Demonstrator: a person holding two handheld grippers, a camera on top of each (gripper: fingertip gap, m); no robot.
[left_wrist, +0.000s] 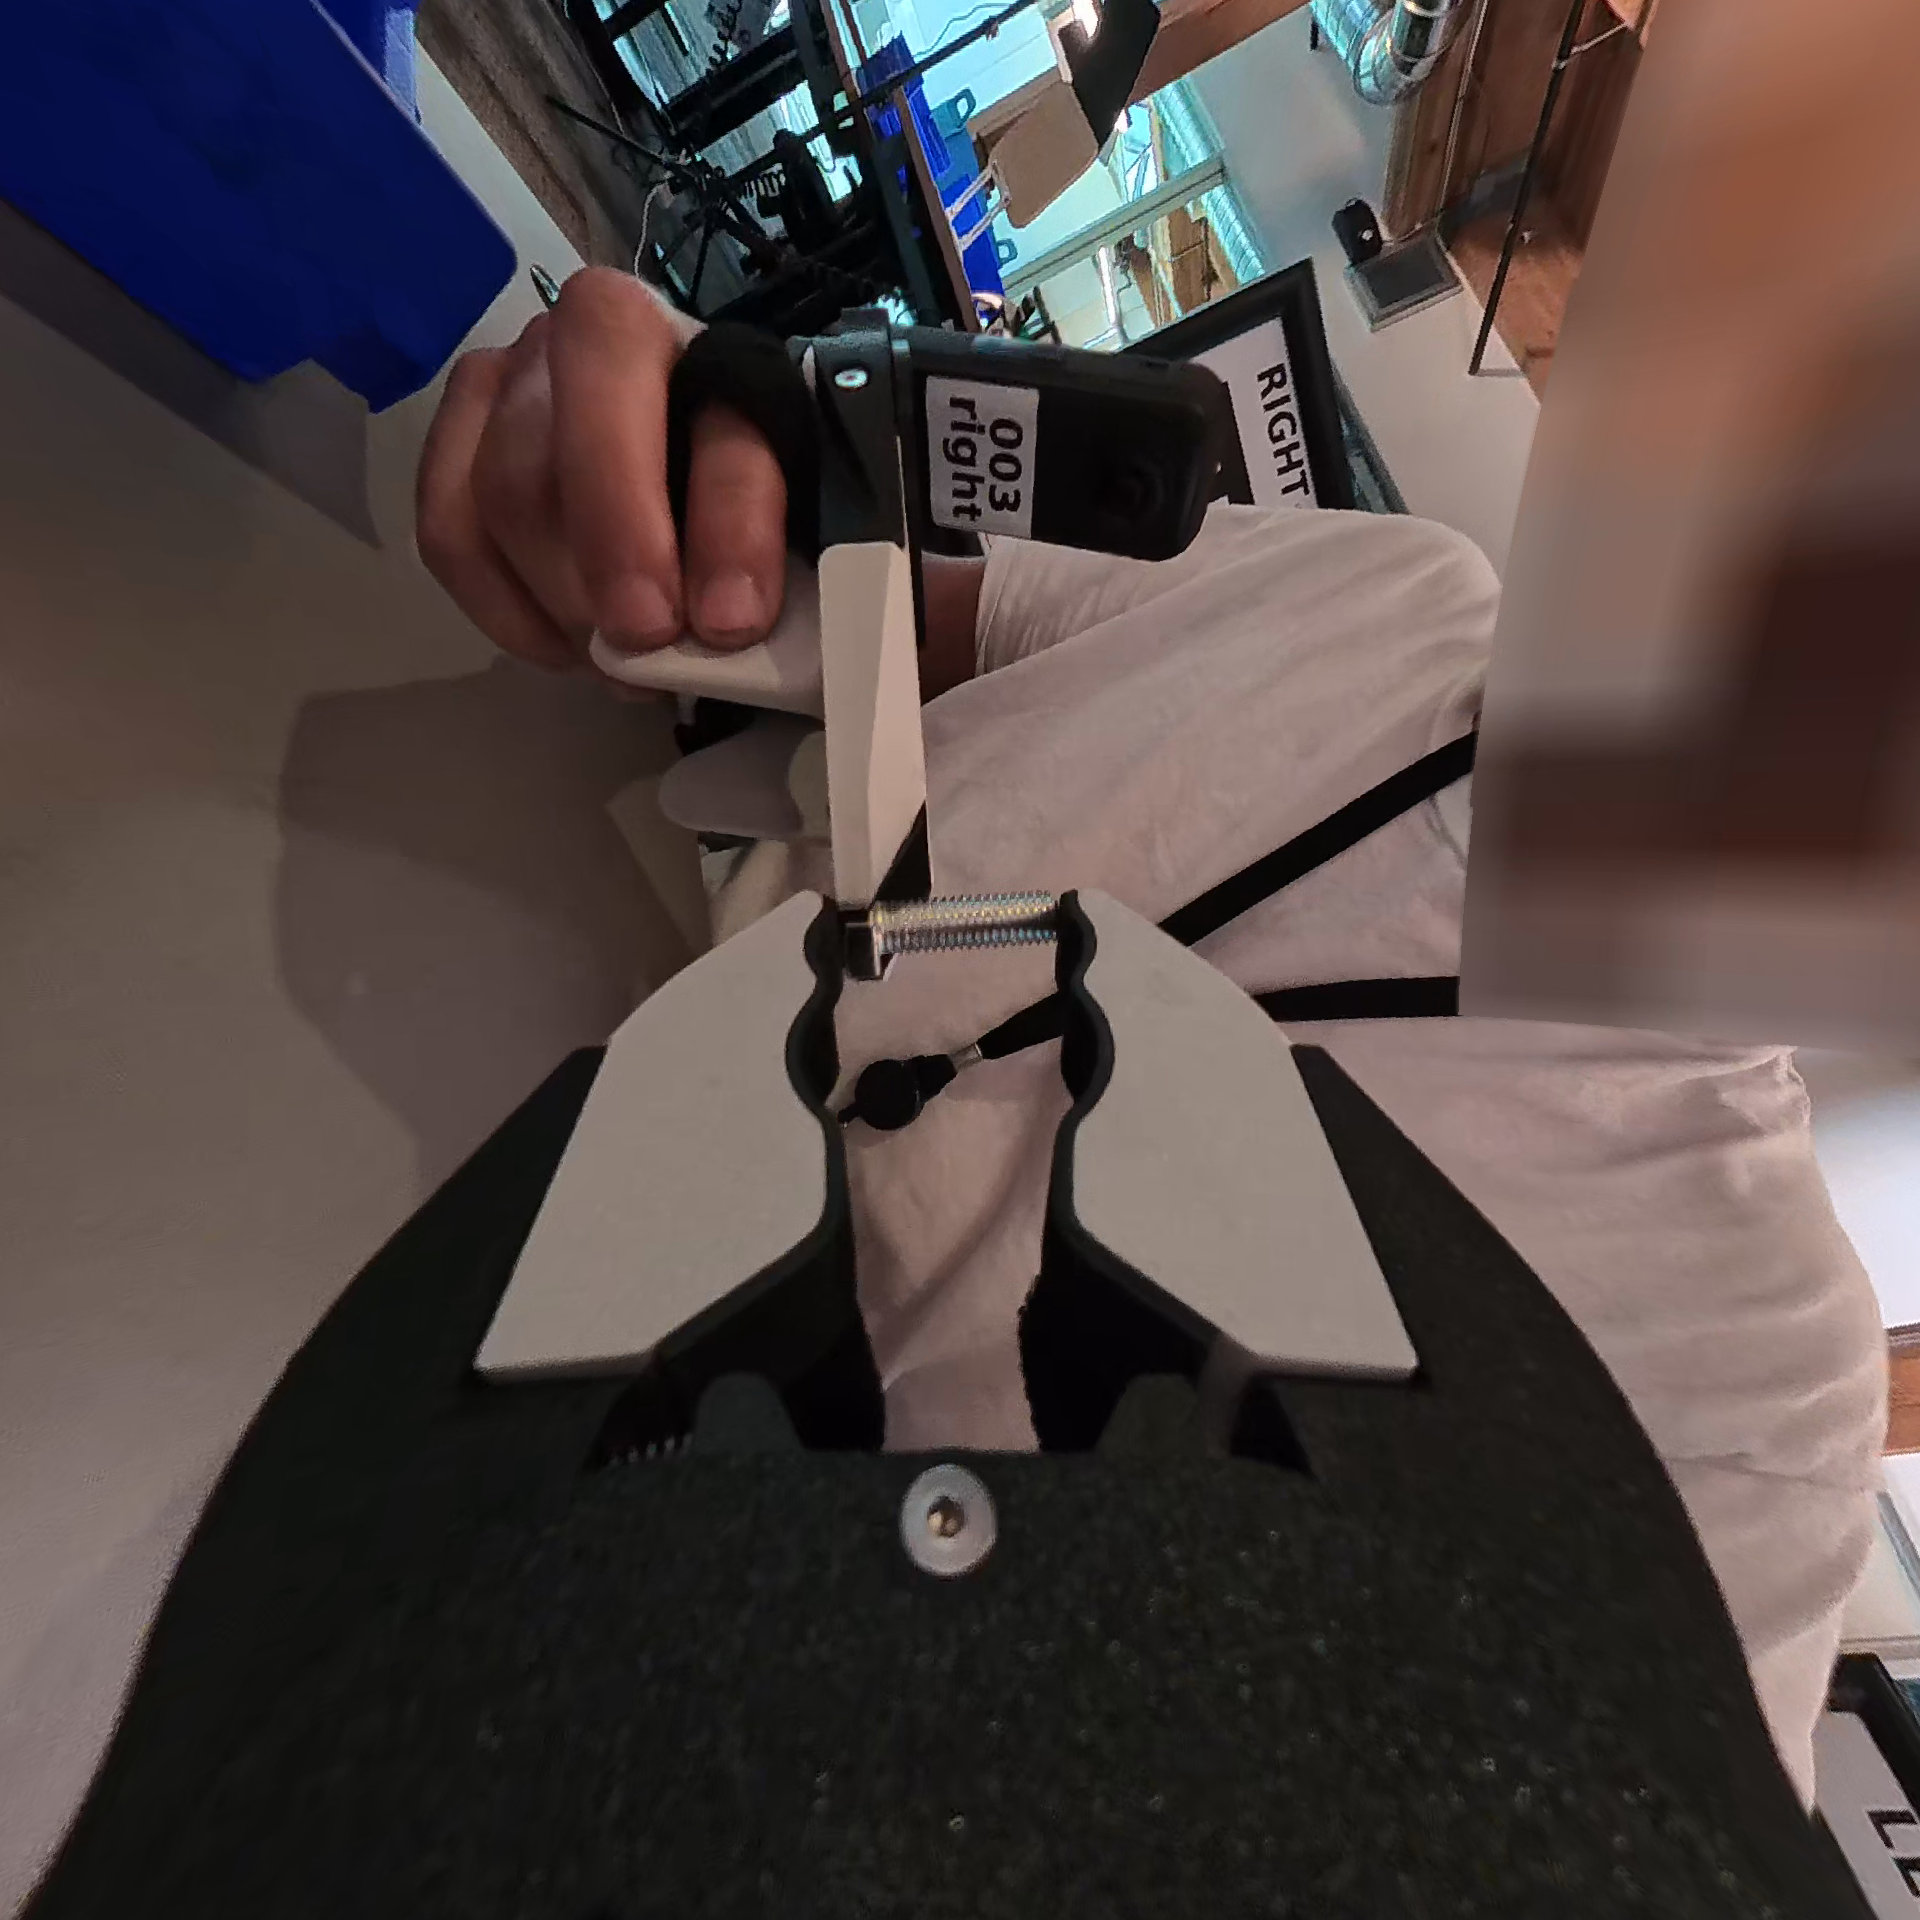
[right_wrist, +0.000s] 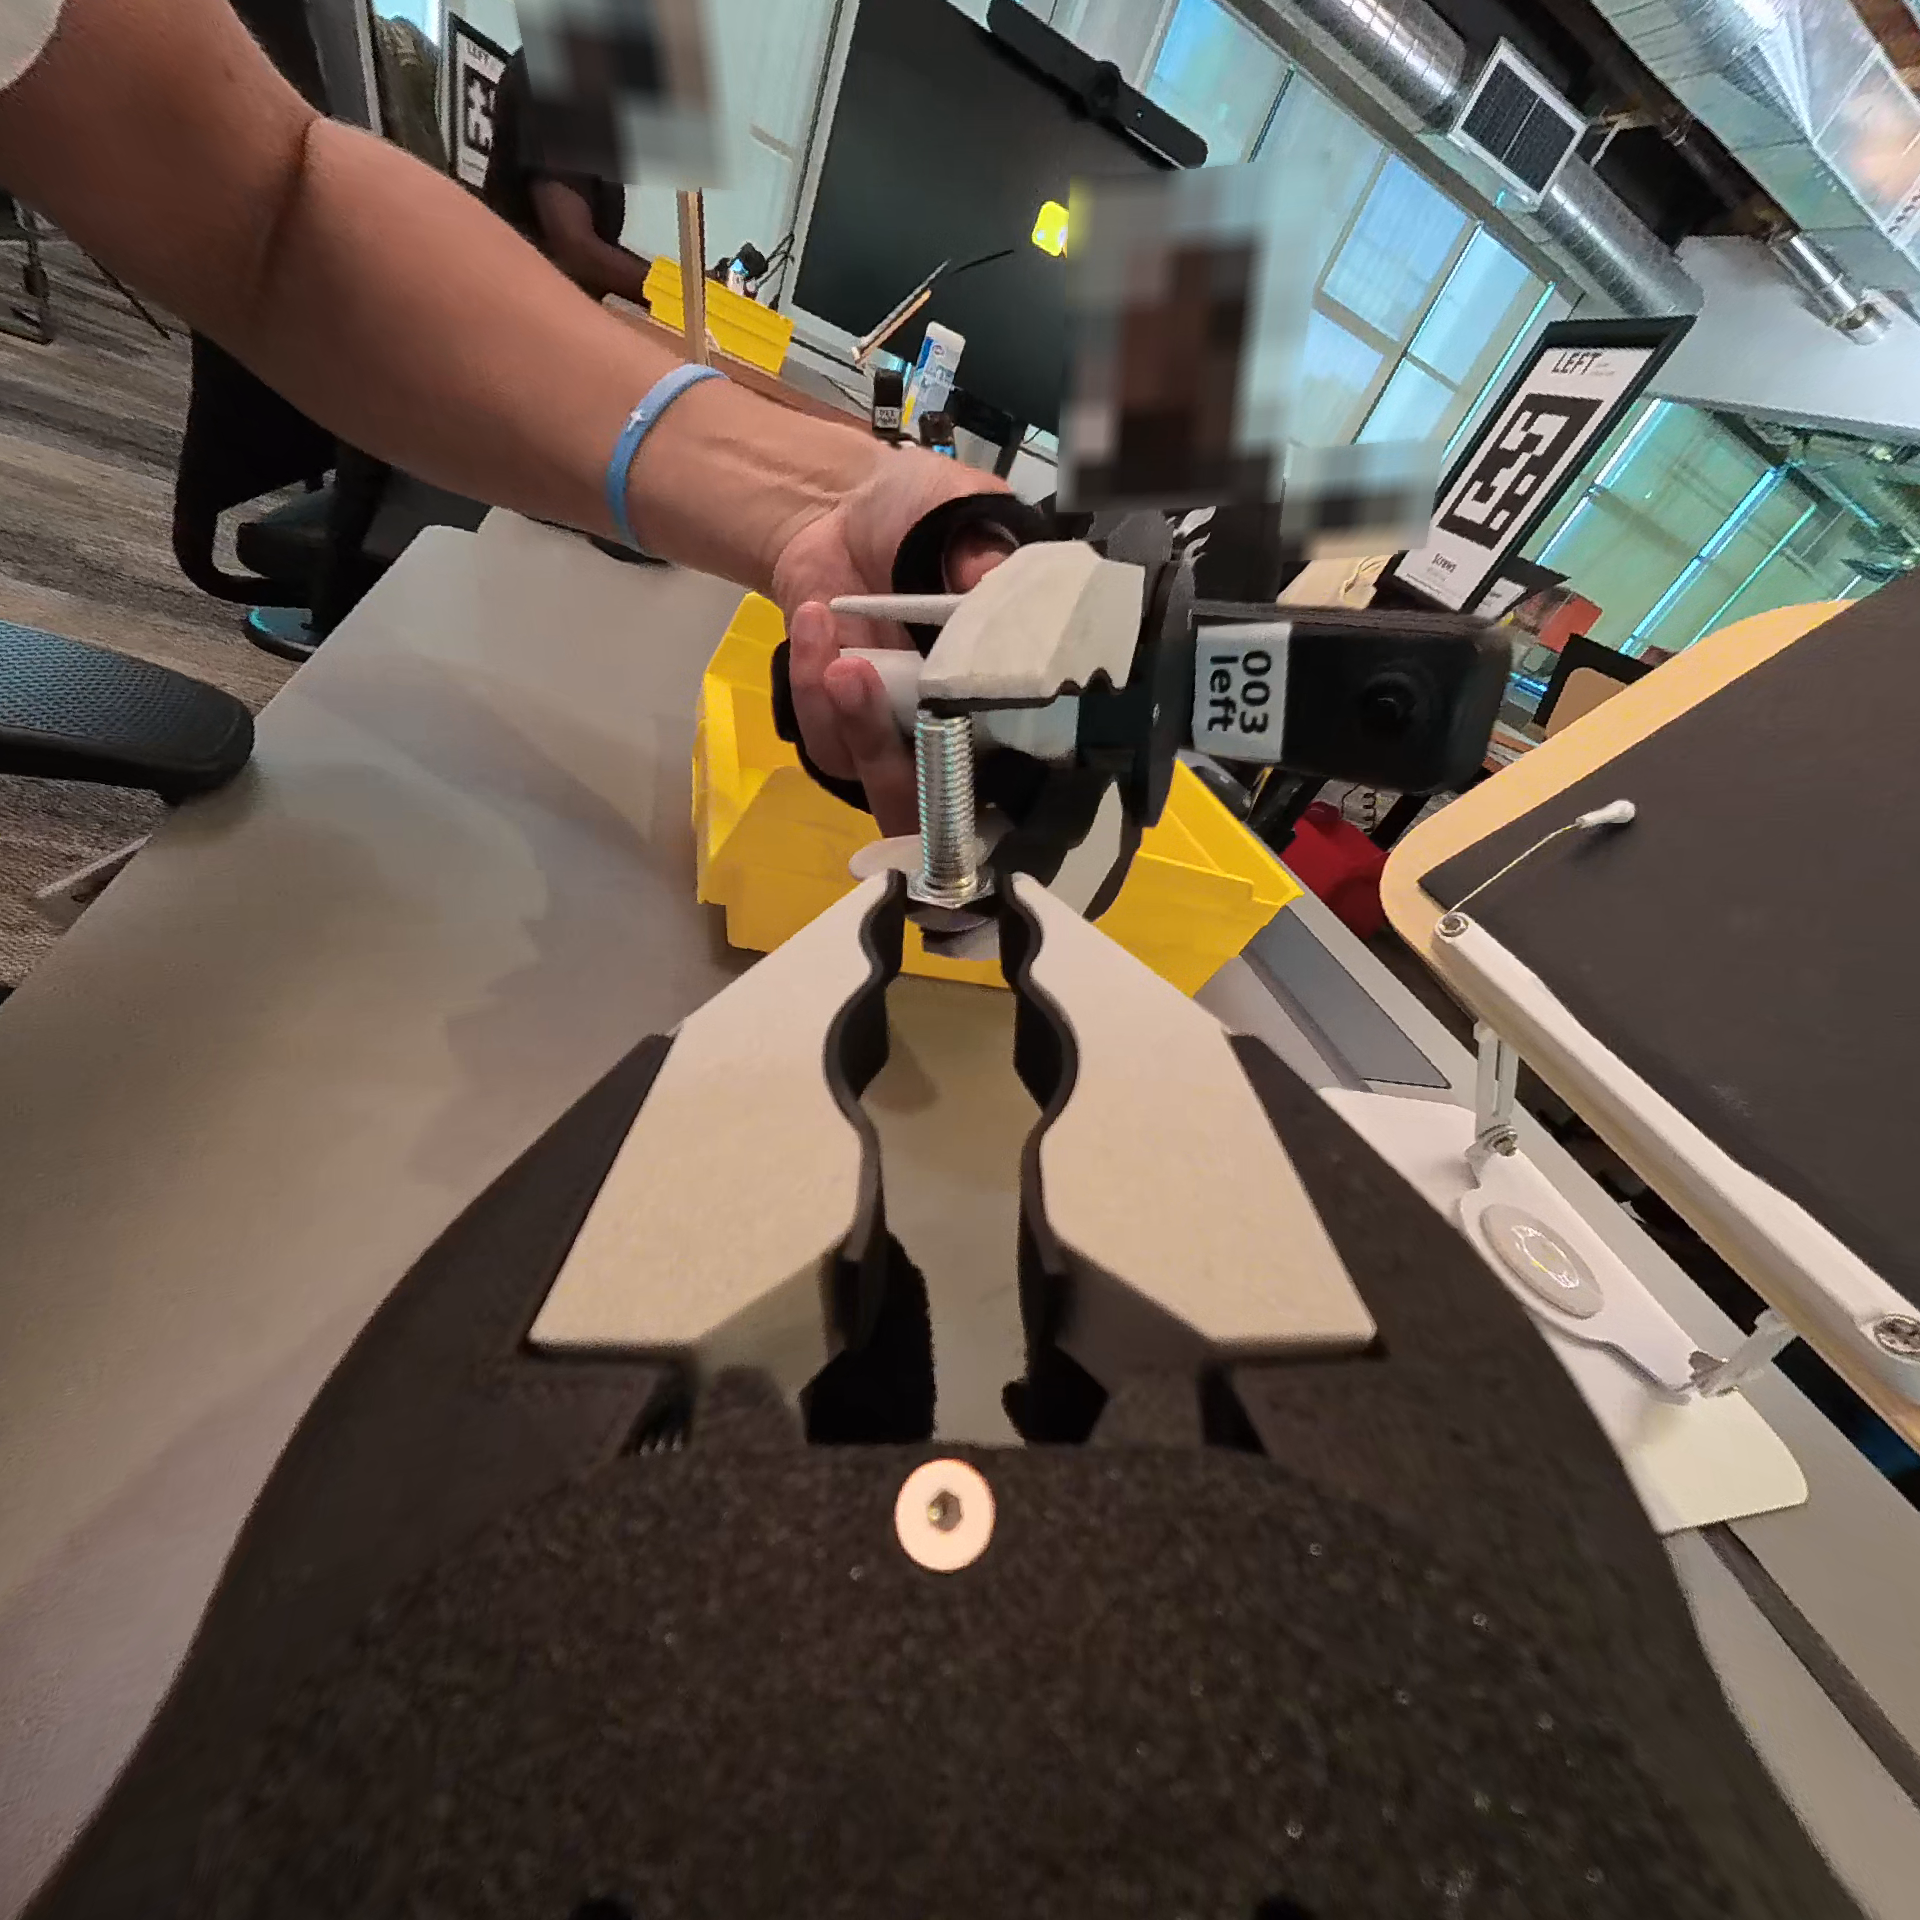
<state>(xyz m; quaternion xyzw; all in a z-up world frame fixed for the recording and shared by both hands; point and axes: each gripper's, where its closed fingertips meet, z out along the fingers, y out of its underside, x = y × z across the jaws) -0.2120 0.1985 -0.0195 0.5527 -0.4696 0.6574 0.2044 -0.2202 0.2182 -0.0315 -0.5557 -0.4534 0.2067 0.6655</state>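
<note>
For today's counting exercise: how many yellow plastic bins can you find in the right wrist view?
2. One yellow bin sits on the table just behind the bolt; another stands on a far table. Others may be hidden.

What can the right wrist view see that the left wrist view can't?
Only the right wrist view shows the yellow bin, the person's blue wristband and the nut on the bolt's lower end. Only the left wrist view shows the blue bin and white shirt. Both show the bolt clamped lengthwise in the left gripper, with the right gripper closed at one end.
</note>
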